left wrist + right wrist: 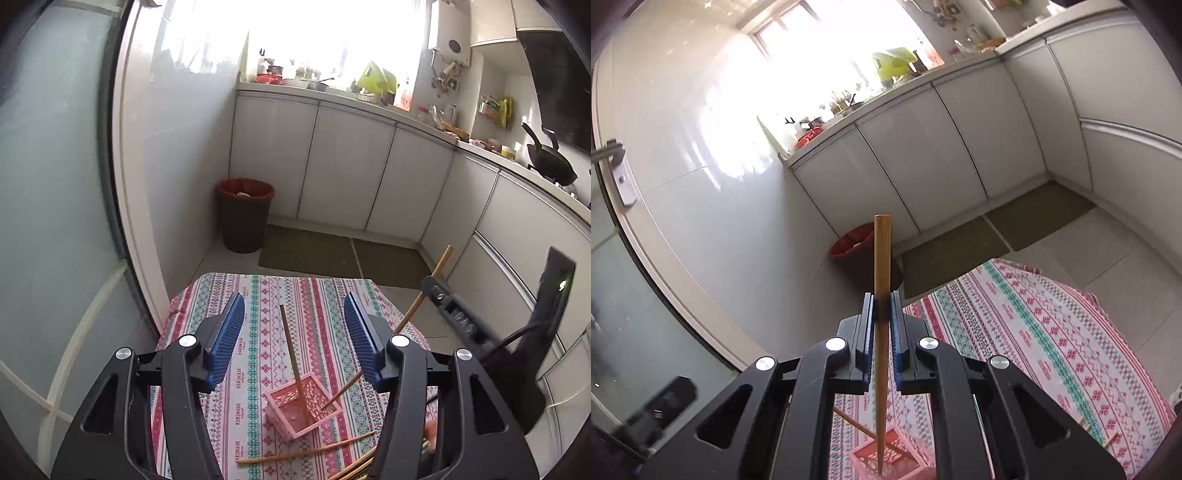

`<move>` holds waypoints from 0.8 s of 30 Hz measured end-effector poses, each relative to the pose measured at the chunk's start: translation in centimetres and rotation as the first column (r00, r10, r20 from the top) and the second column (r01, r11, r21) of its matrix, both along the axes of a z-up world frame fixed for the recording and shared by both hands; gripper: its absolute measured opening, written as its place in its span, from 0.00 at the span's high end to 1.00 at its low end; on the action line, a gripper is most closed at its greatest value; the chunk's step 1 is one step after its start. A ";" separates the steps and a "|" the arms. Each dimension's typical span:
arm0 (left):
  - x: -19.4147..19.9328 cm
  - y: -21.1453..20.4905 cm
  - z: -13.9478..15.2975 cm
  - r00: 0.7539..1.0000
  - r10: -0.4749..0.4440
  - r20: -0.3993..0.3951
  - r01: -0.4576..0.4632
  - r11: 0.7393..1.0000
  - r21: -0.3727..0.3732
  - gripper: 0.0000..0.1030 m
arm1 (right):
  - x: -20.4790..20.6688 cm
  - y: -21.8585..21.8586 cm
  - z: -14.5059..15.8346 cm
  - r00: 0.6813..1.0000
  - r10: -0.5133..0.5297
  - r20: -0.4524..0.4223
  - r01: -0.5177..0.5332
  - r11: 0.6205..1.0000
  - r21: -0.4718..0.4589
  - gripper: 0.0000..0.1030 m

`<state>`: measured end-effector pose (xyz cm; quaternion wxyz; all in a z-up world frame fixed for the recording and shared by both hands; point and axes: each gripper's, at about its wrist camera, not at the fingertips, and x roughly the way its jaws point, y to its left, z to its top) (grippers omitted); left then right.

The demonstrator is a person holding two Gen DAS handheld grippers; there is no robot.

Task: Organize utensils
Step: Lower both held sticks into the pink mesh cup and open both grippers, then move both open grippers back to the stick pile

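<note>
Here the right gripper (882,314) pinches a chopstick (881,332) between its fingers — tip inside the pink basket (301,410) below. The left gripper (294,332) hangs wide open, holding nothing, over the bench (258,332) — loose chopsticks (306,448) beneath it.

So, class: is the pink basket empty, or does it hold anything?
Not empty. The pink basket holds one chopstick leaning inside, and a second chopstick, clamped in the right gripper, has its tip in it.

Both wrist views above tablecloth (258,295)
</note>
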<state>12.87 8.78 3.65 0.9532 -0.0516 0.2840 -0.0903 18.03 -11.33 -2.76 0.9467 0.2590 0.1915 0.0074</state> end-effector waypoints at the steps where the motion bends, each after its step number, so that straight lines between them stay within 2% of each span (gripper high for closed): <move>1: 0.2 -0.1 0.1 1.000 0.004 -0.003 -0.004 1.000 0.001 0.47 | 0.2 0.4 -0.5 1.000 0.023 0.009 -0.023 1.000 -0.008 0.86; 3: 0.1 0.3 0.1 1.000 0.017 -0.008 -0.017 1.000 0.001 0.45 | 0.3 1.1 -1.0 0.998 0.069 0.003 -0.069 0.998 -0.011 0.59; 4: 0.3 0.4 0.3 1.000 0.024 -0.010 -0.024 1.000 -0.003 0.44 | 0.2 1.2 -1.2 0.996 0.087 0.003 -0.087 0.996 -0.001 0.40; 5: 0.3 0.6 0.4 0.999 0.031 -0.010 -0.031 0.999 -0.010 0.44 | -0.1 1.2 -1.1 0.995 0.100 0.005 -0.100 0.995 0.003 0.32; 8: 0.0 1.1 0.8 0.999 0.034 -0.005 -0.034 0.999 -0.024 0.41 | -1.3 1.0 0.4 0.995 0.093 0.029 -0.091 0.995 -0.049 0.30; 10: -0.4 1.2 1.2 0.999 0.033 0.005 -0.033 0.999 -0.029 0.36 | -2.5 0.3 1.5 0.995 0.076 0.057 -0.070 0.994 -0.088 0.22; 11: -0.6 1.2 1.4 0.999 0.030 0.010 -0.030 0.999 -0.035 0.31 | -3.0 0.1 1.9 0.996 0.058 0.074 -0.050 0.993 -0.108 0.19; 13: -1.0 0.8 1.7 1.000 0.009 0.015 -0.008 0.999 -0.043 0.30 | -4.6 -0.5 2.8 0.994 0.003 0.111 0.017 0.984 -0.177 0.15; 15: -1.2 0.1 1.8 1.000 -0.010 0.017 0.011 0.999 -0.037 0.29 | -6.5 -1.0 3.9 0.987 -0.044 0.157 0.086 0.960 -0.268 0.11; 18: -1.8 -1.5 1.7 0.998 -0.054 0.017 0.054 0.998 -0.011 0.19 | -9.1 -1.4 4.9 0.969 -0.123 0.214 0.206 0.882 -0.425 0.07; 21: -2.0 -3.9 1.2 0.994 -0.105 0.001 0.105 0.994 0.029 0.14 | -11.6 -2.2 5.1 0.950 -0.212 0.228 0.309 0.718 -0.623 0.07; 22: -2.0 -4.8 0.8 0.992 -0.125 -0.011 0.125 0.991 0.037 0.13 | -12.2 -2.9 4.9 0.949 -0.233 0.212 0.315 0.686 -0.656 0.07; 24: -1.8 -6.6 -0.1 0.985 -0.169 -0.045 0.172 0.983 0.060 0.11 | -13.5 -4.7 4.4 0.941 -0.293 0.169 0.326 0.650 -0.687 0.07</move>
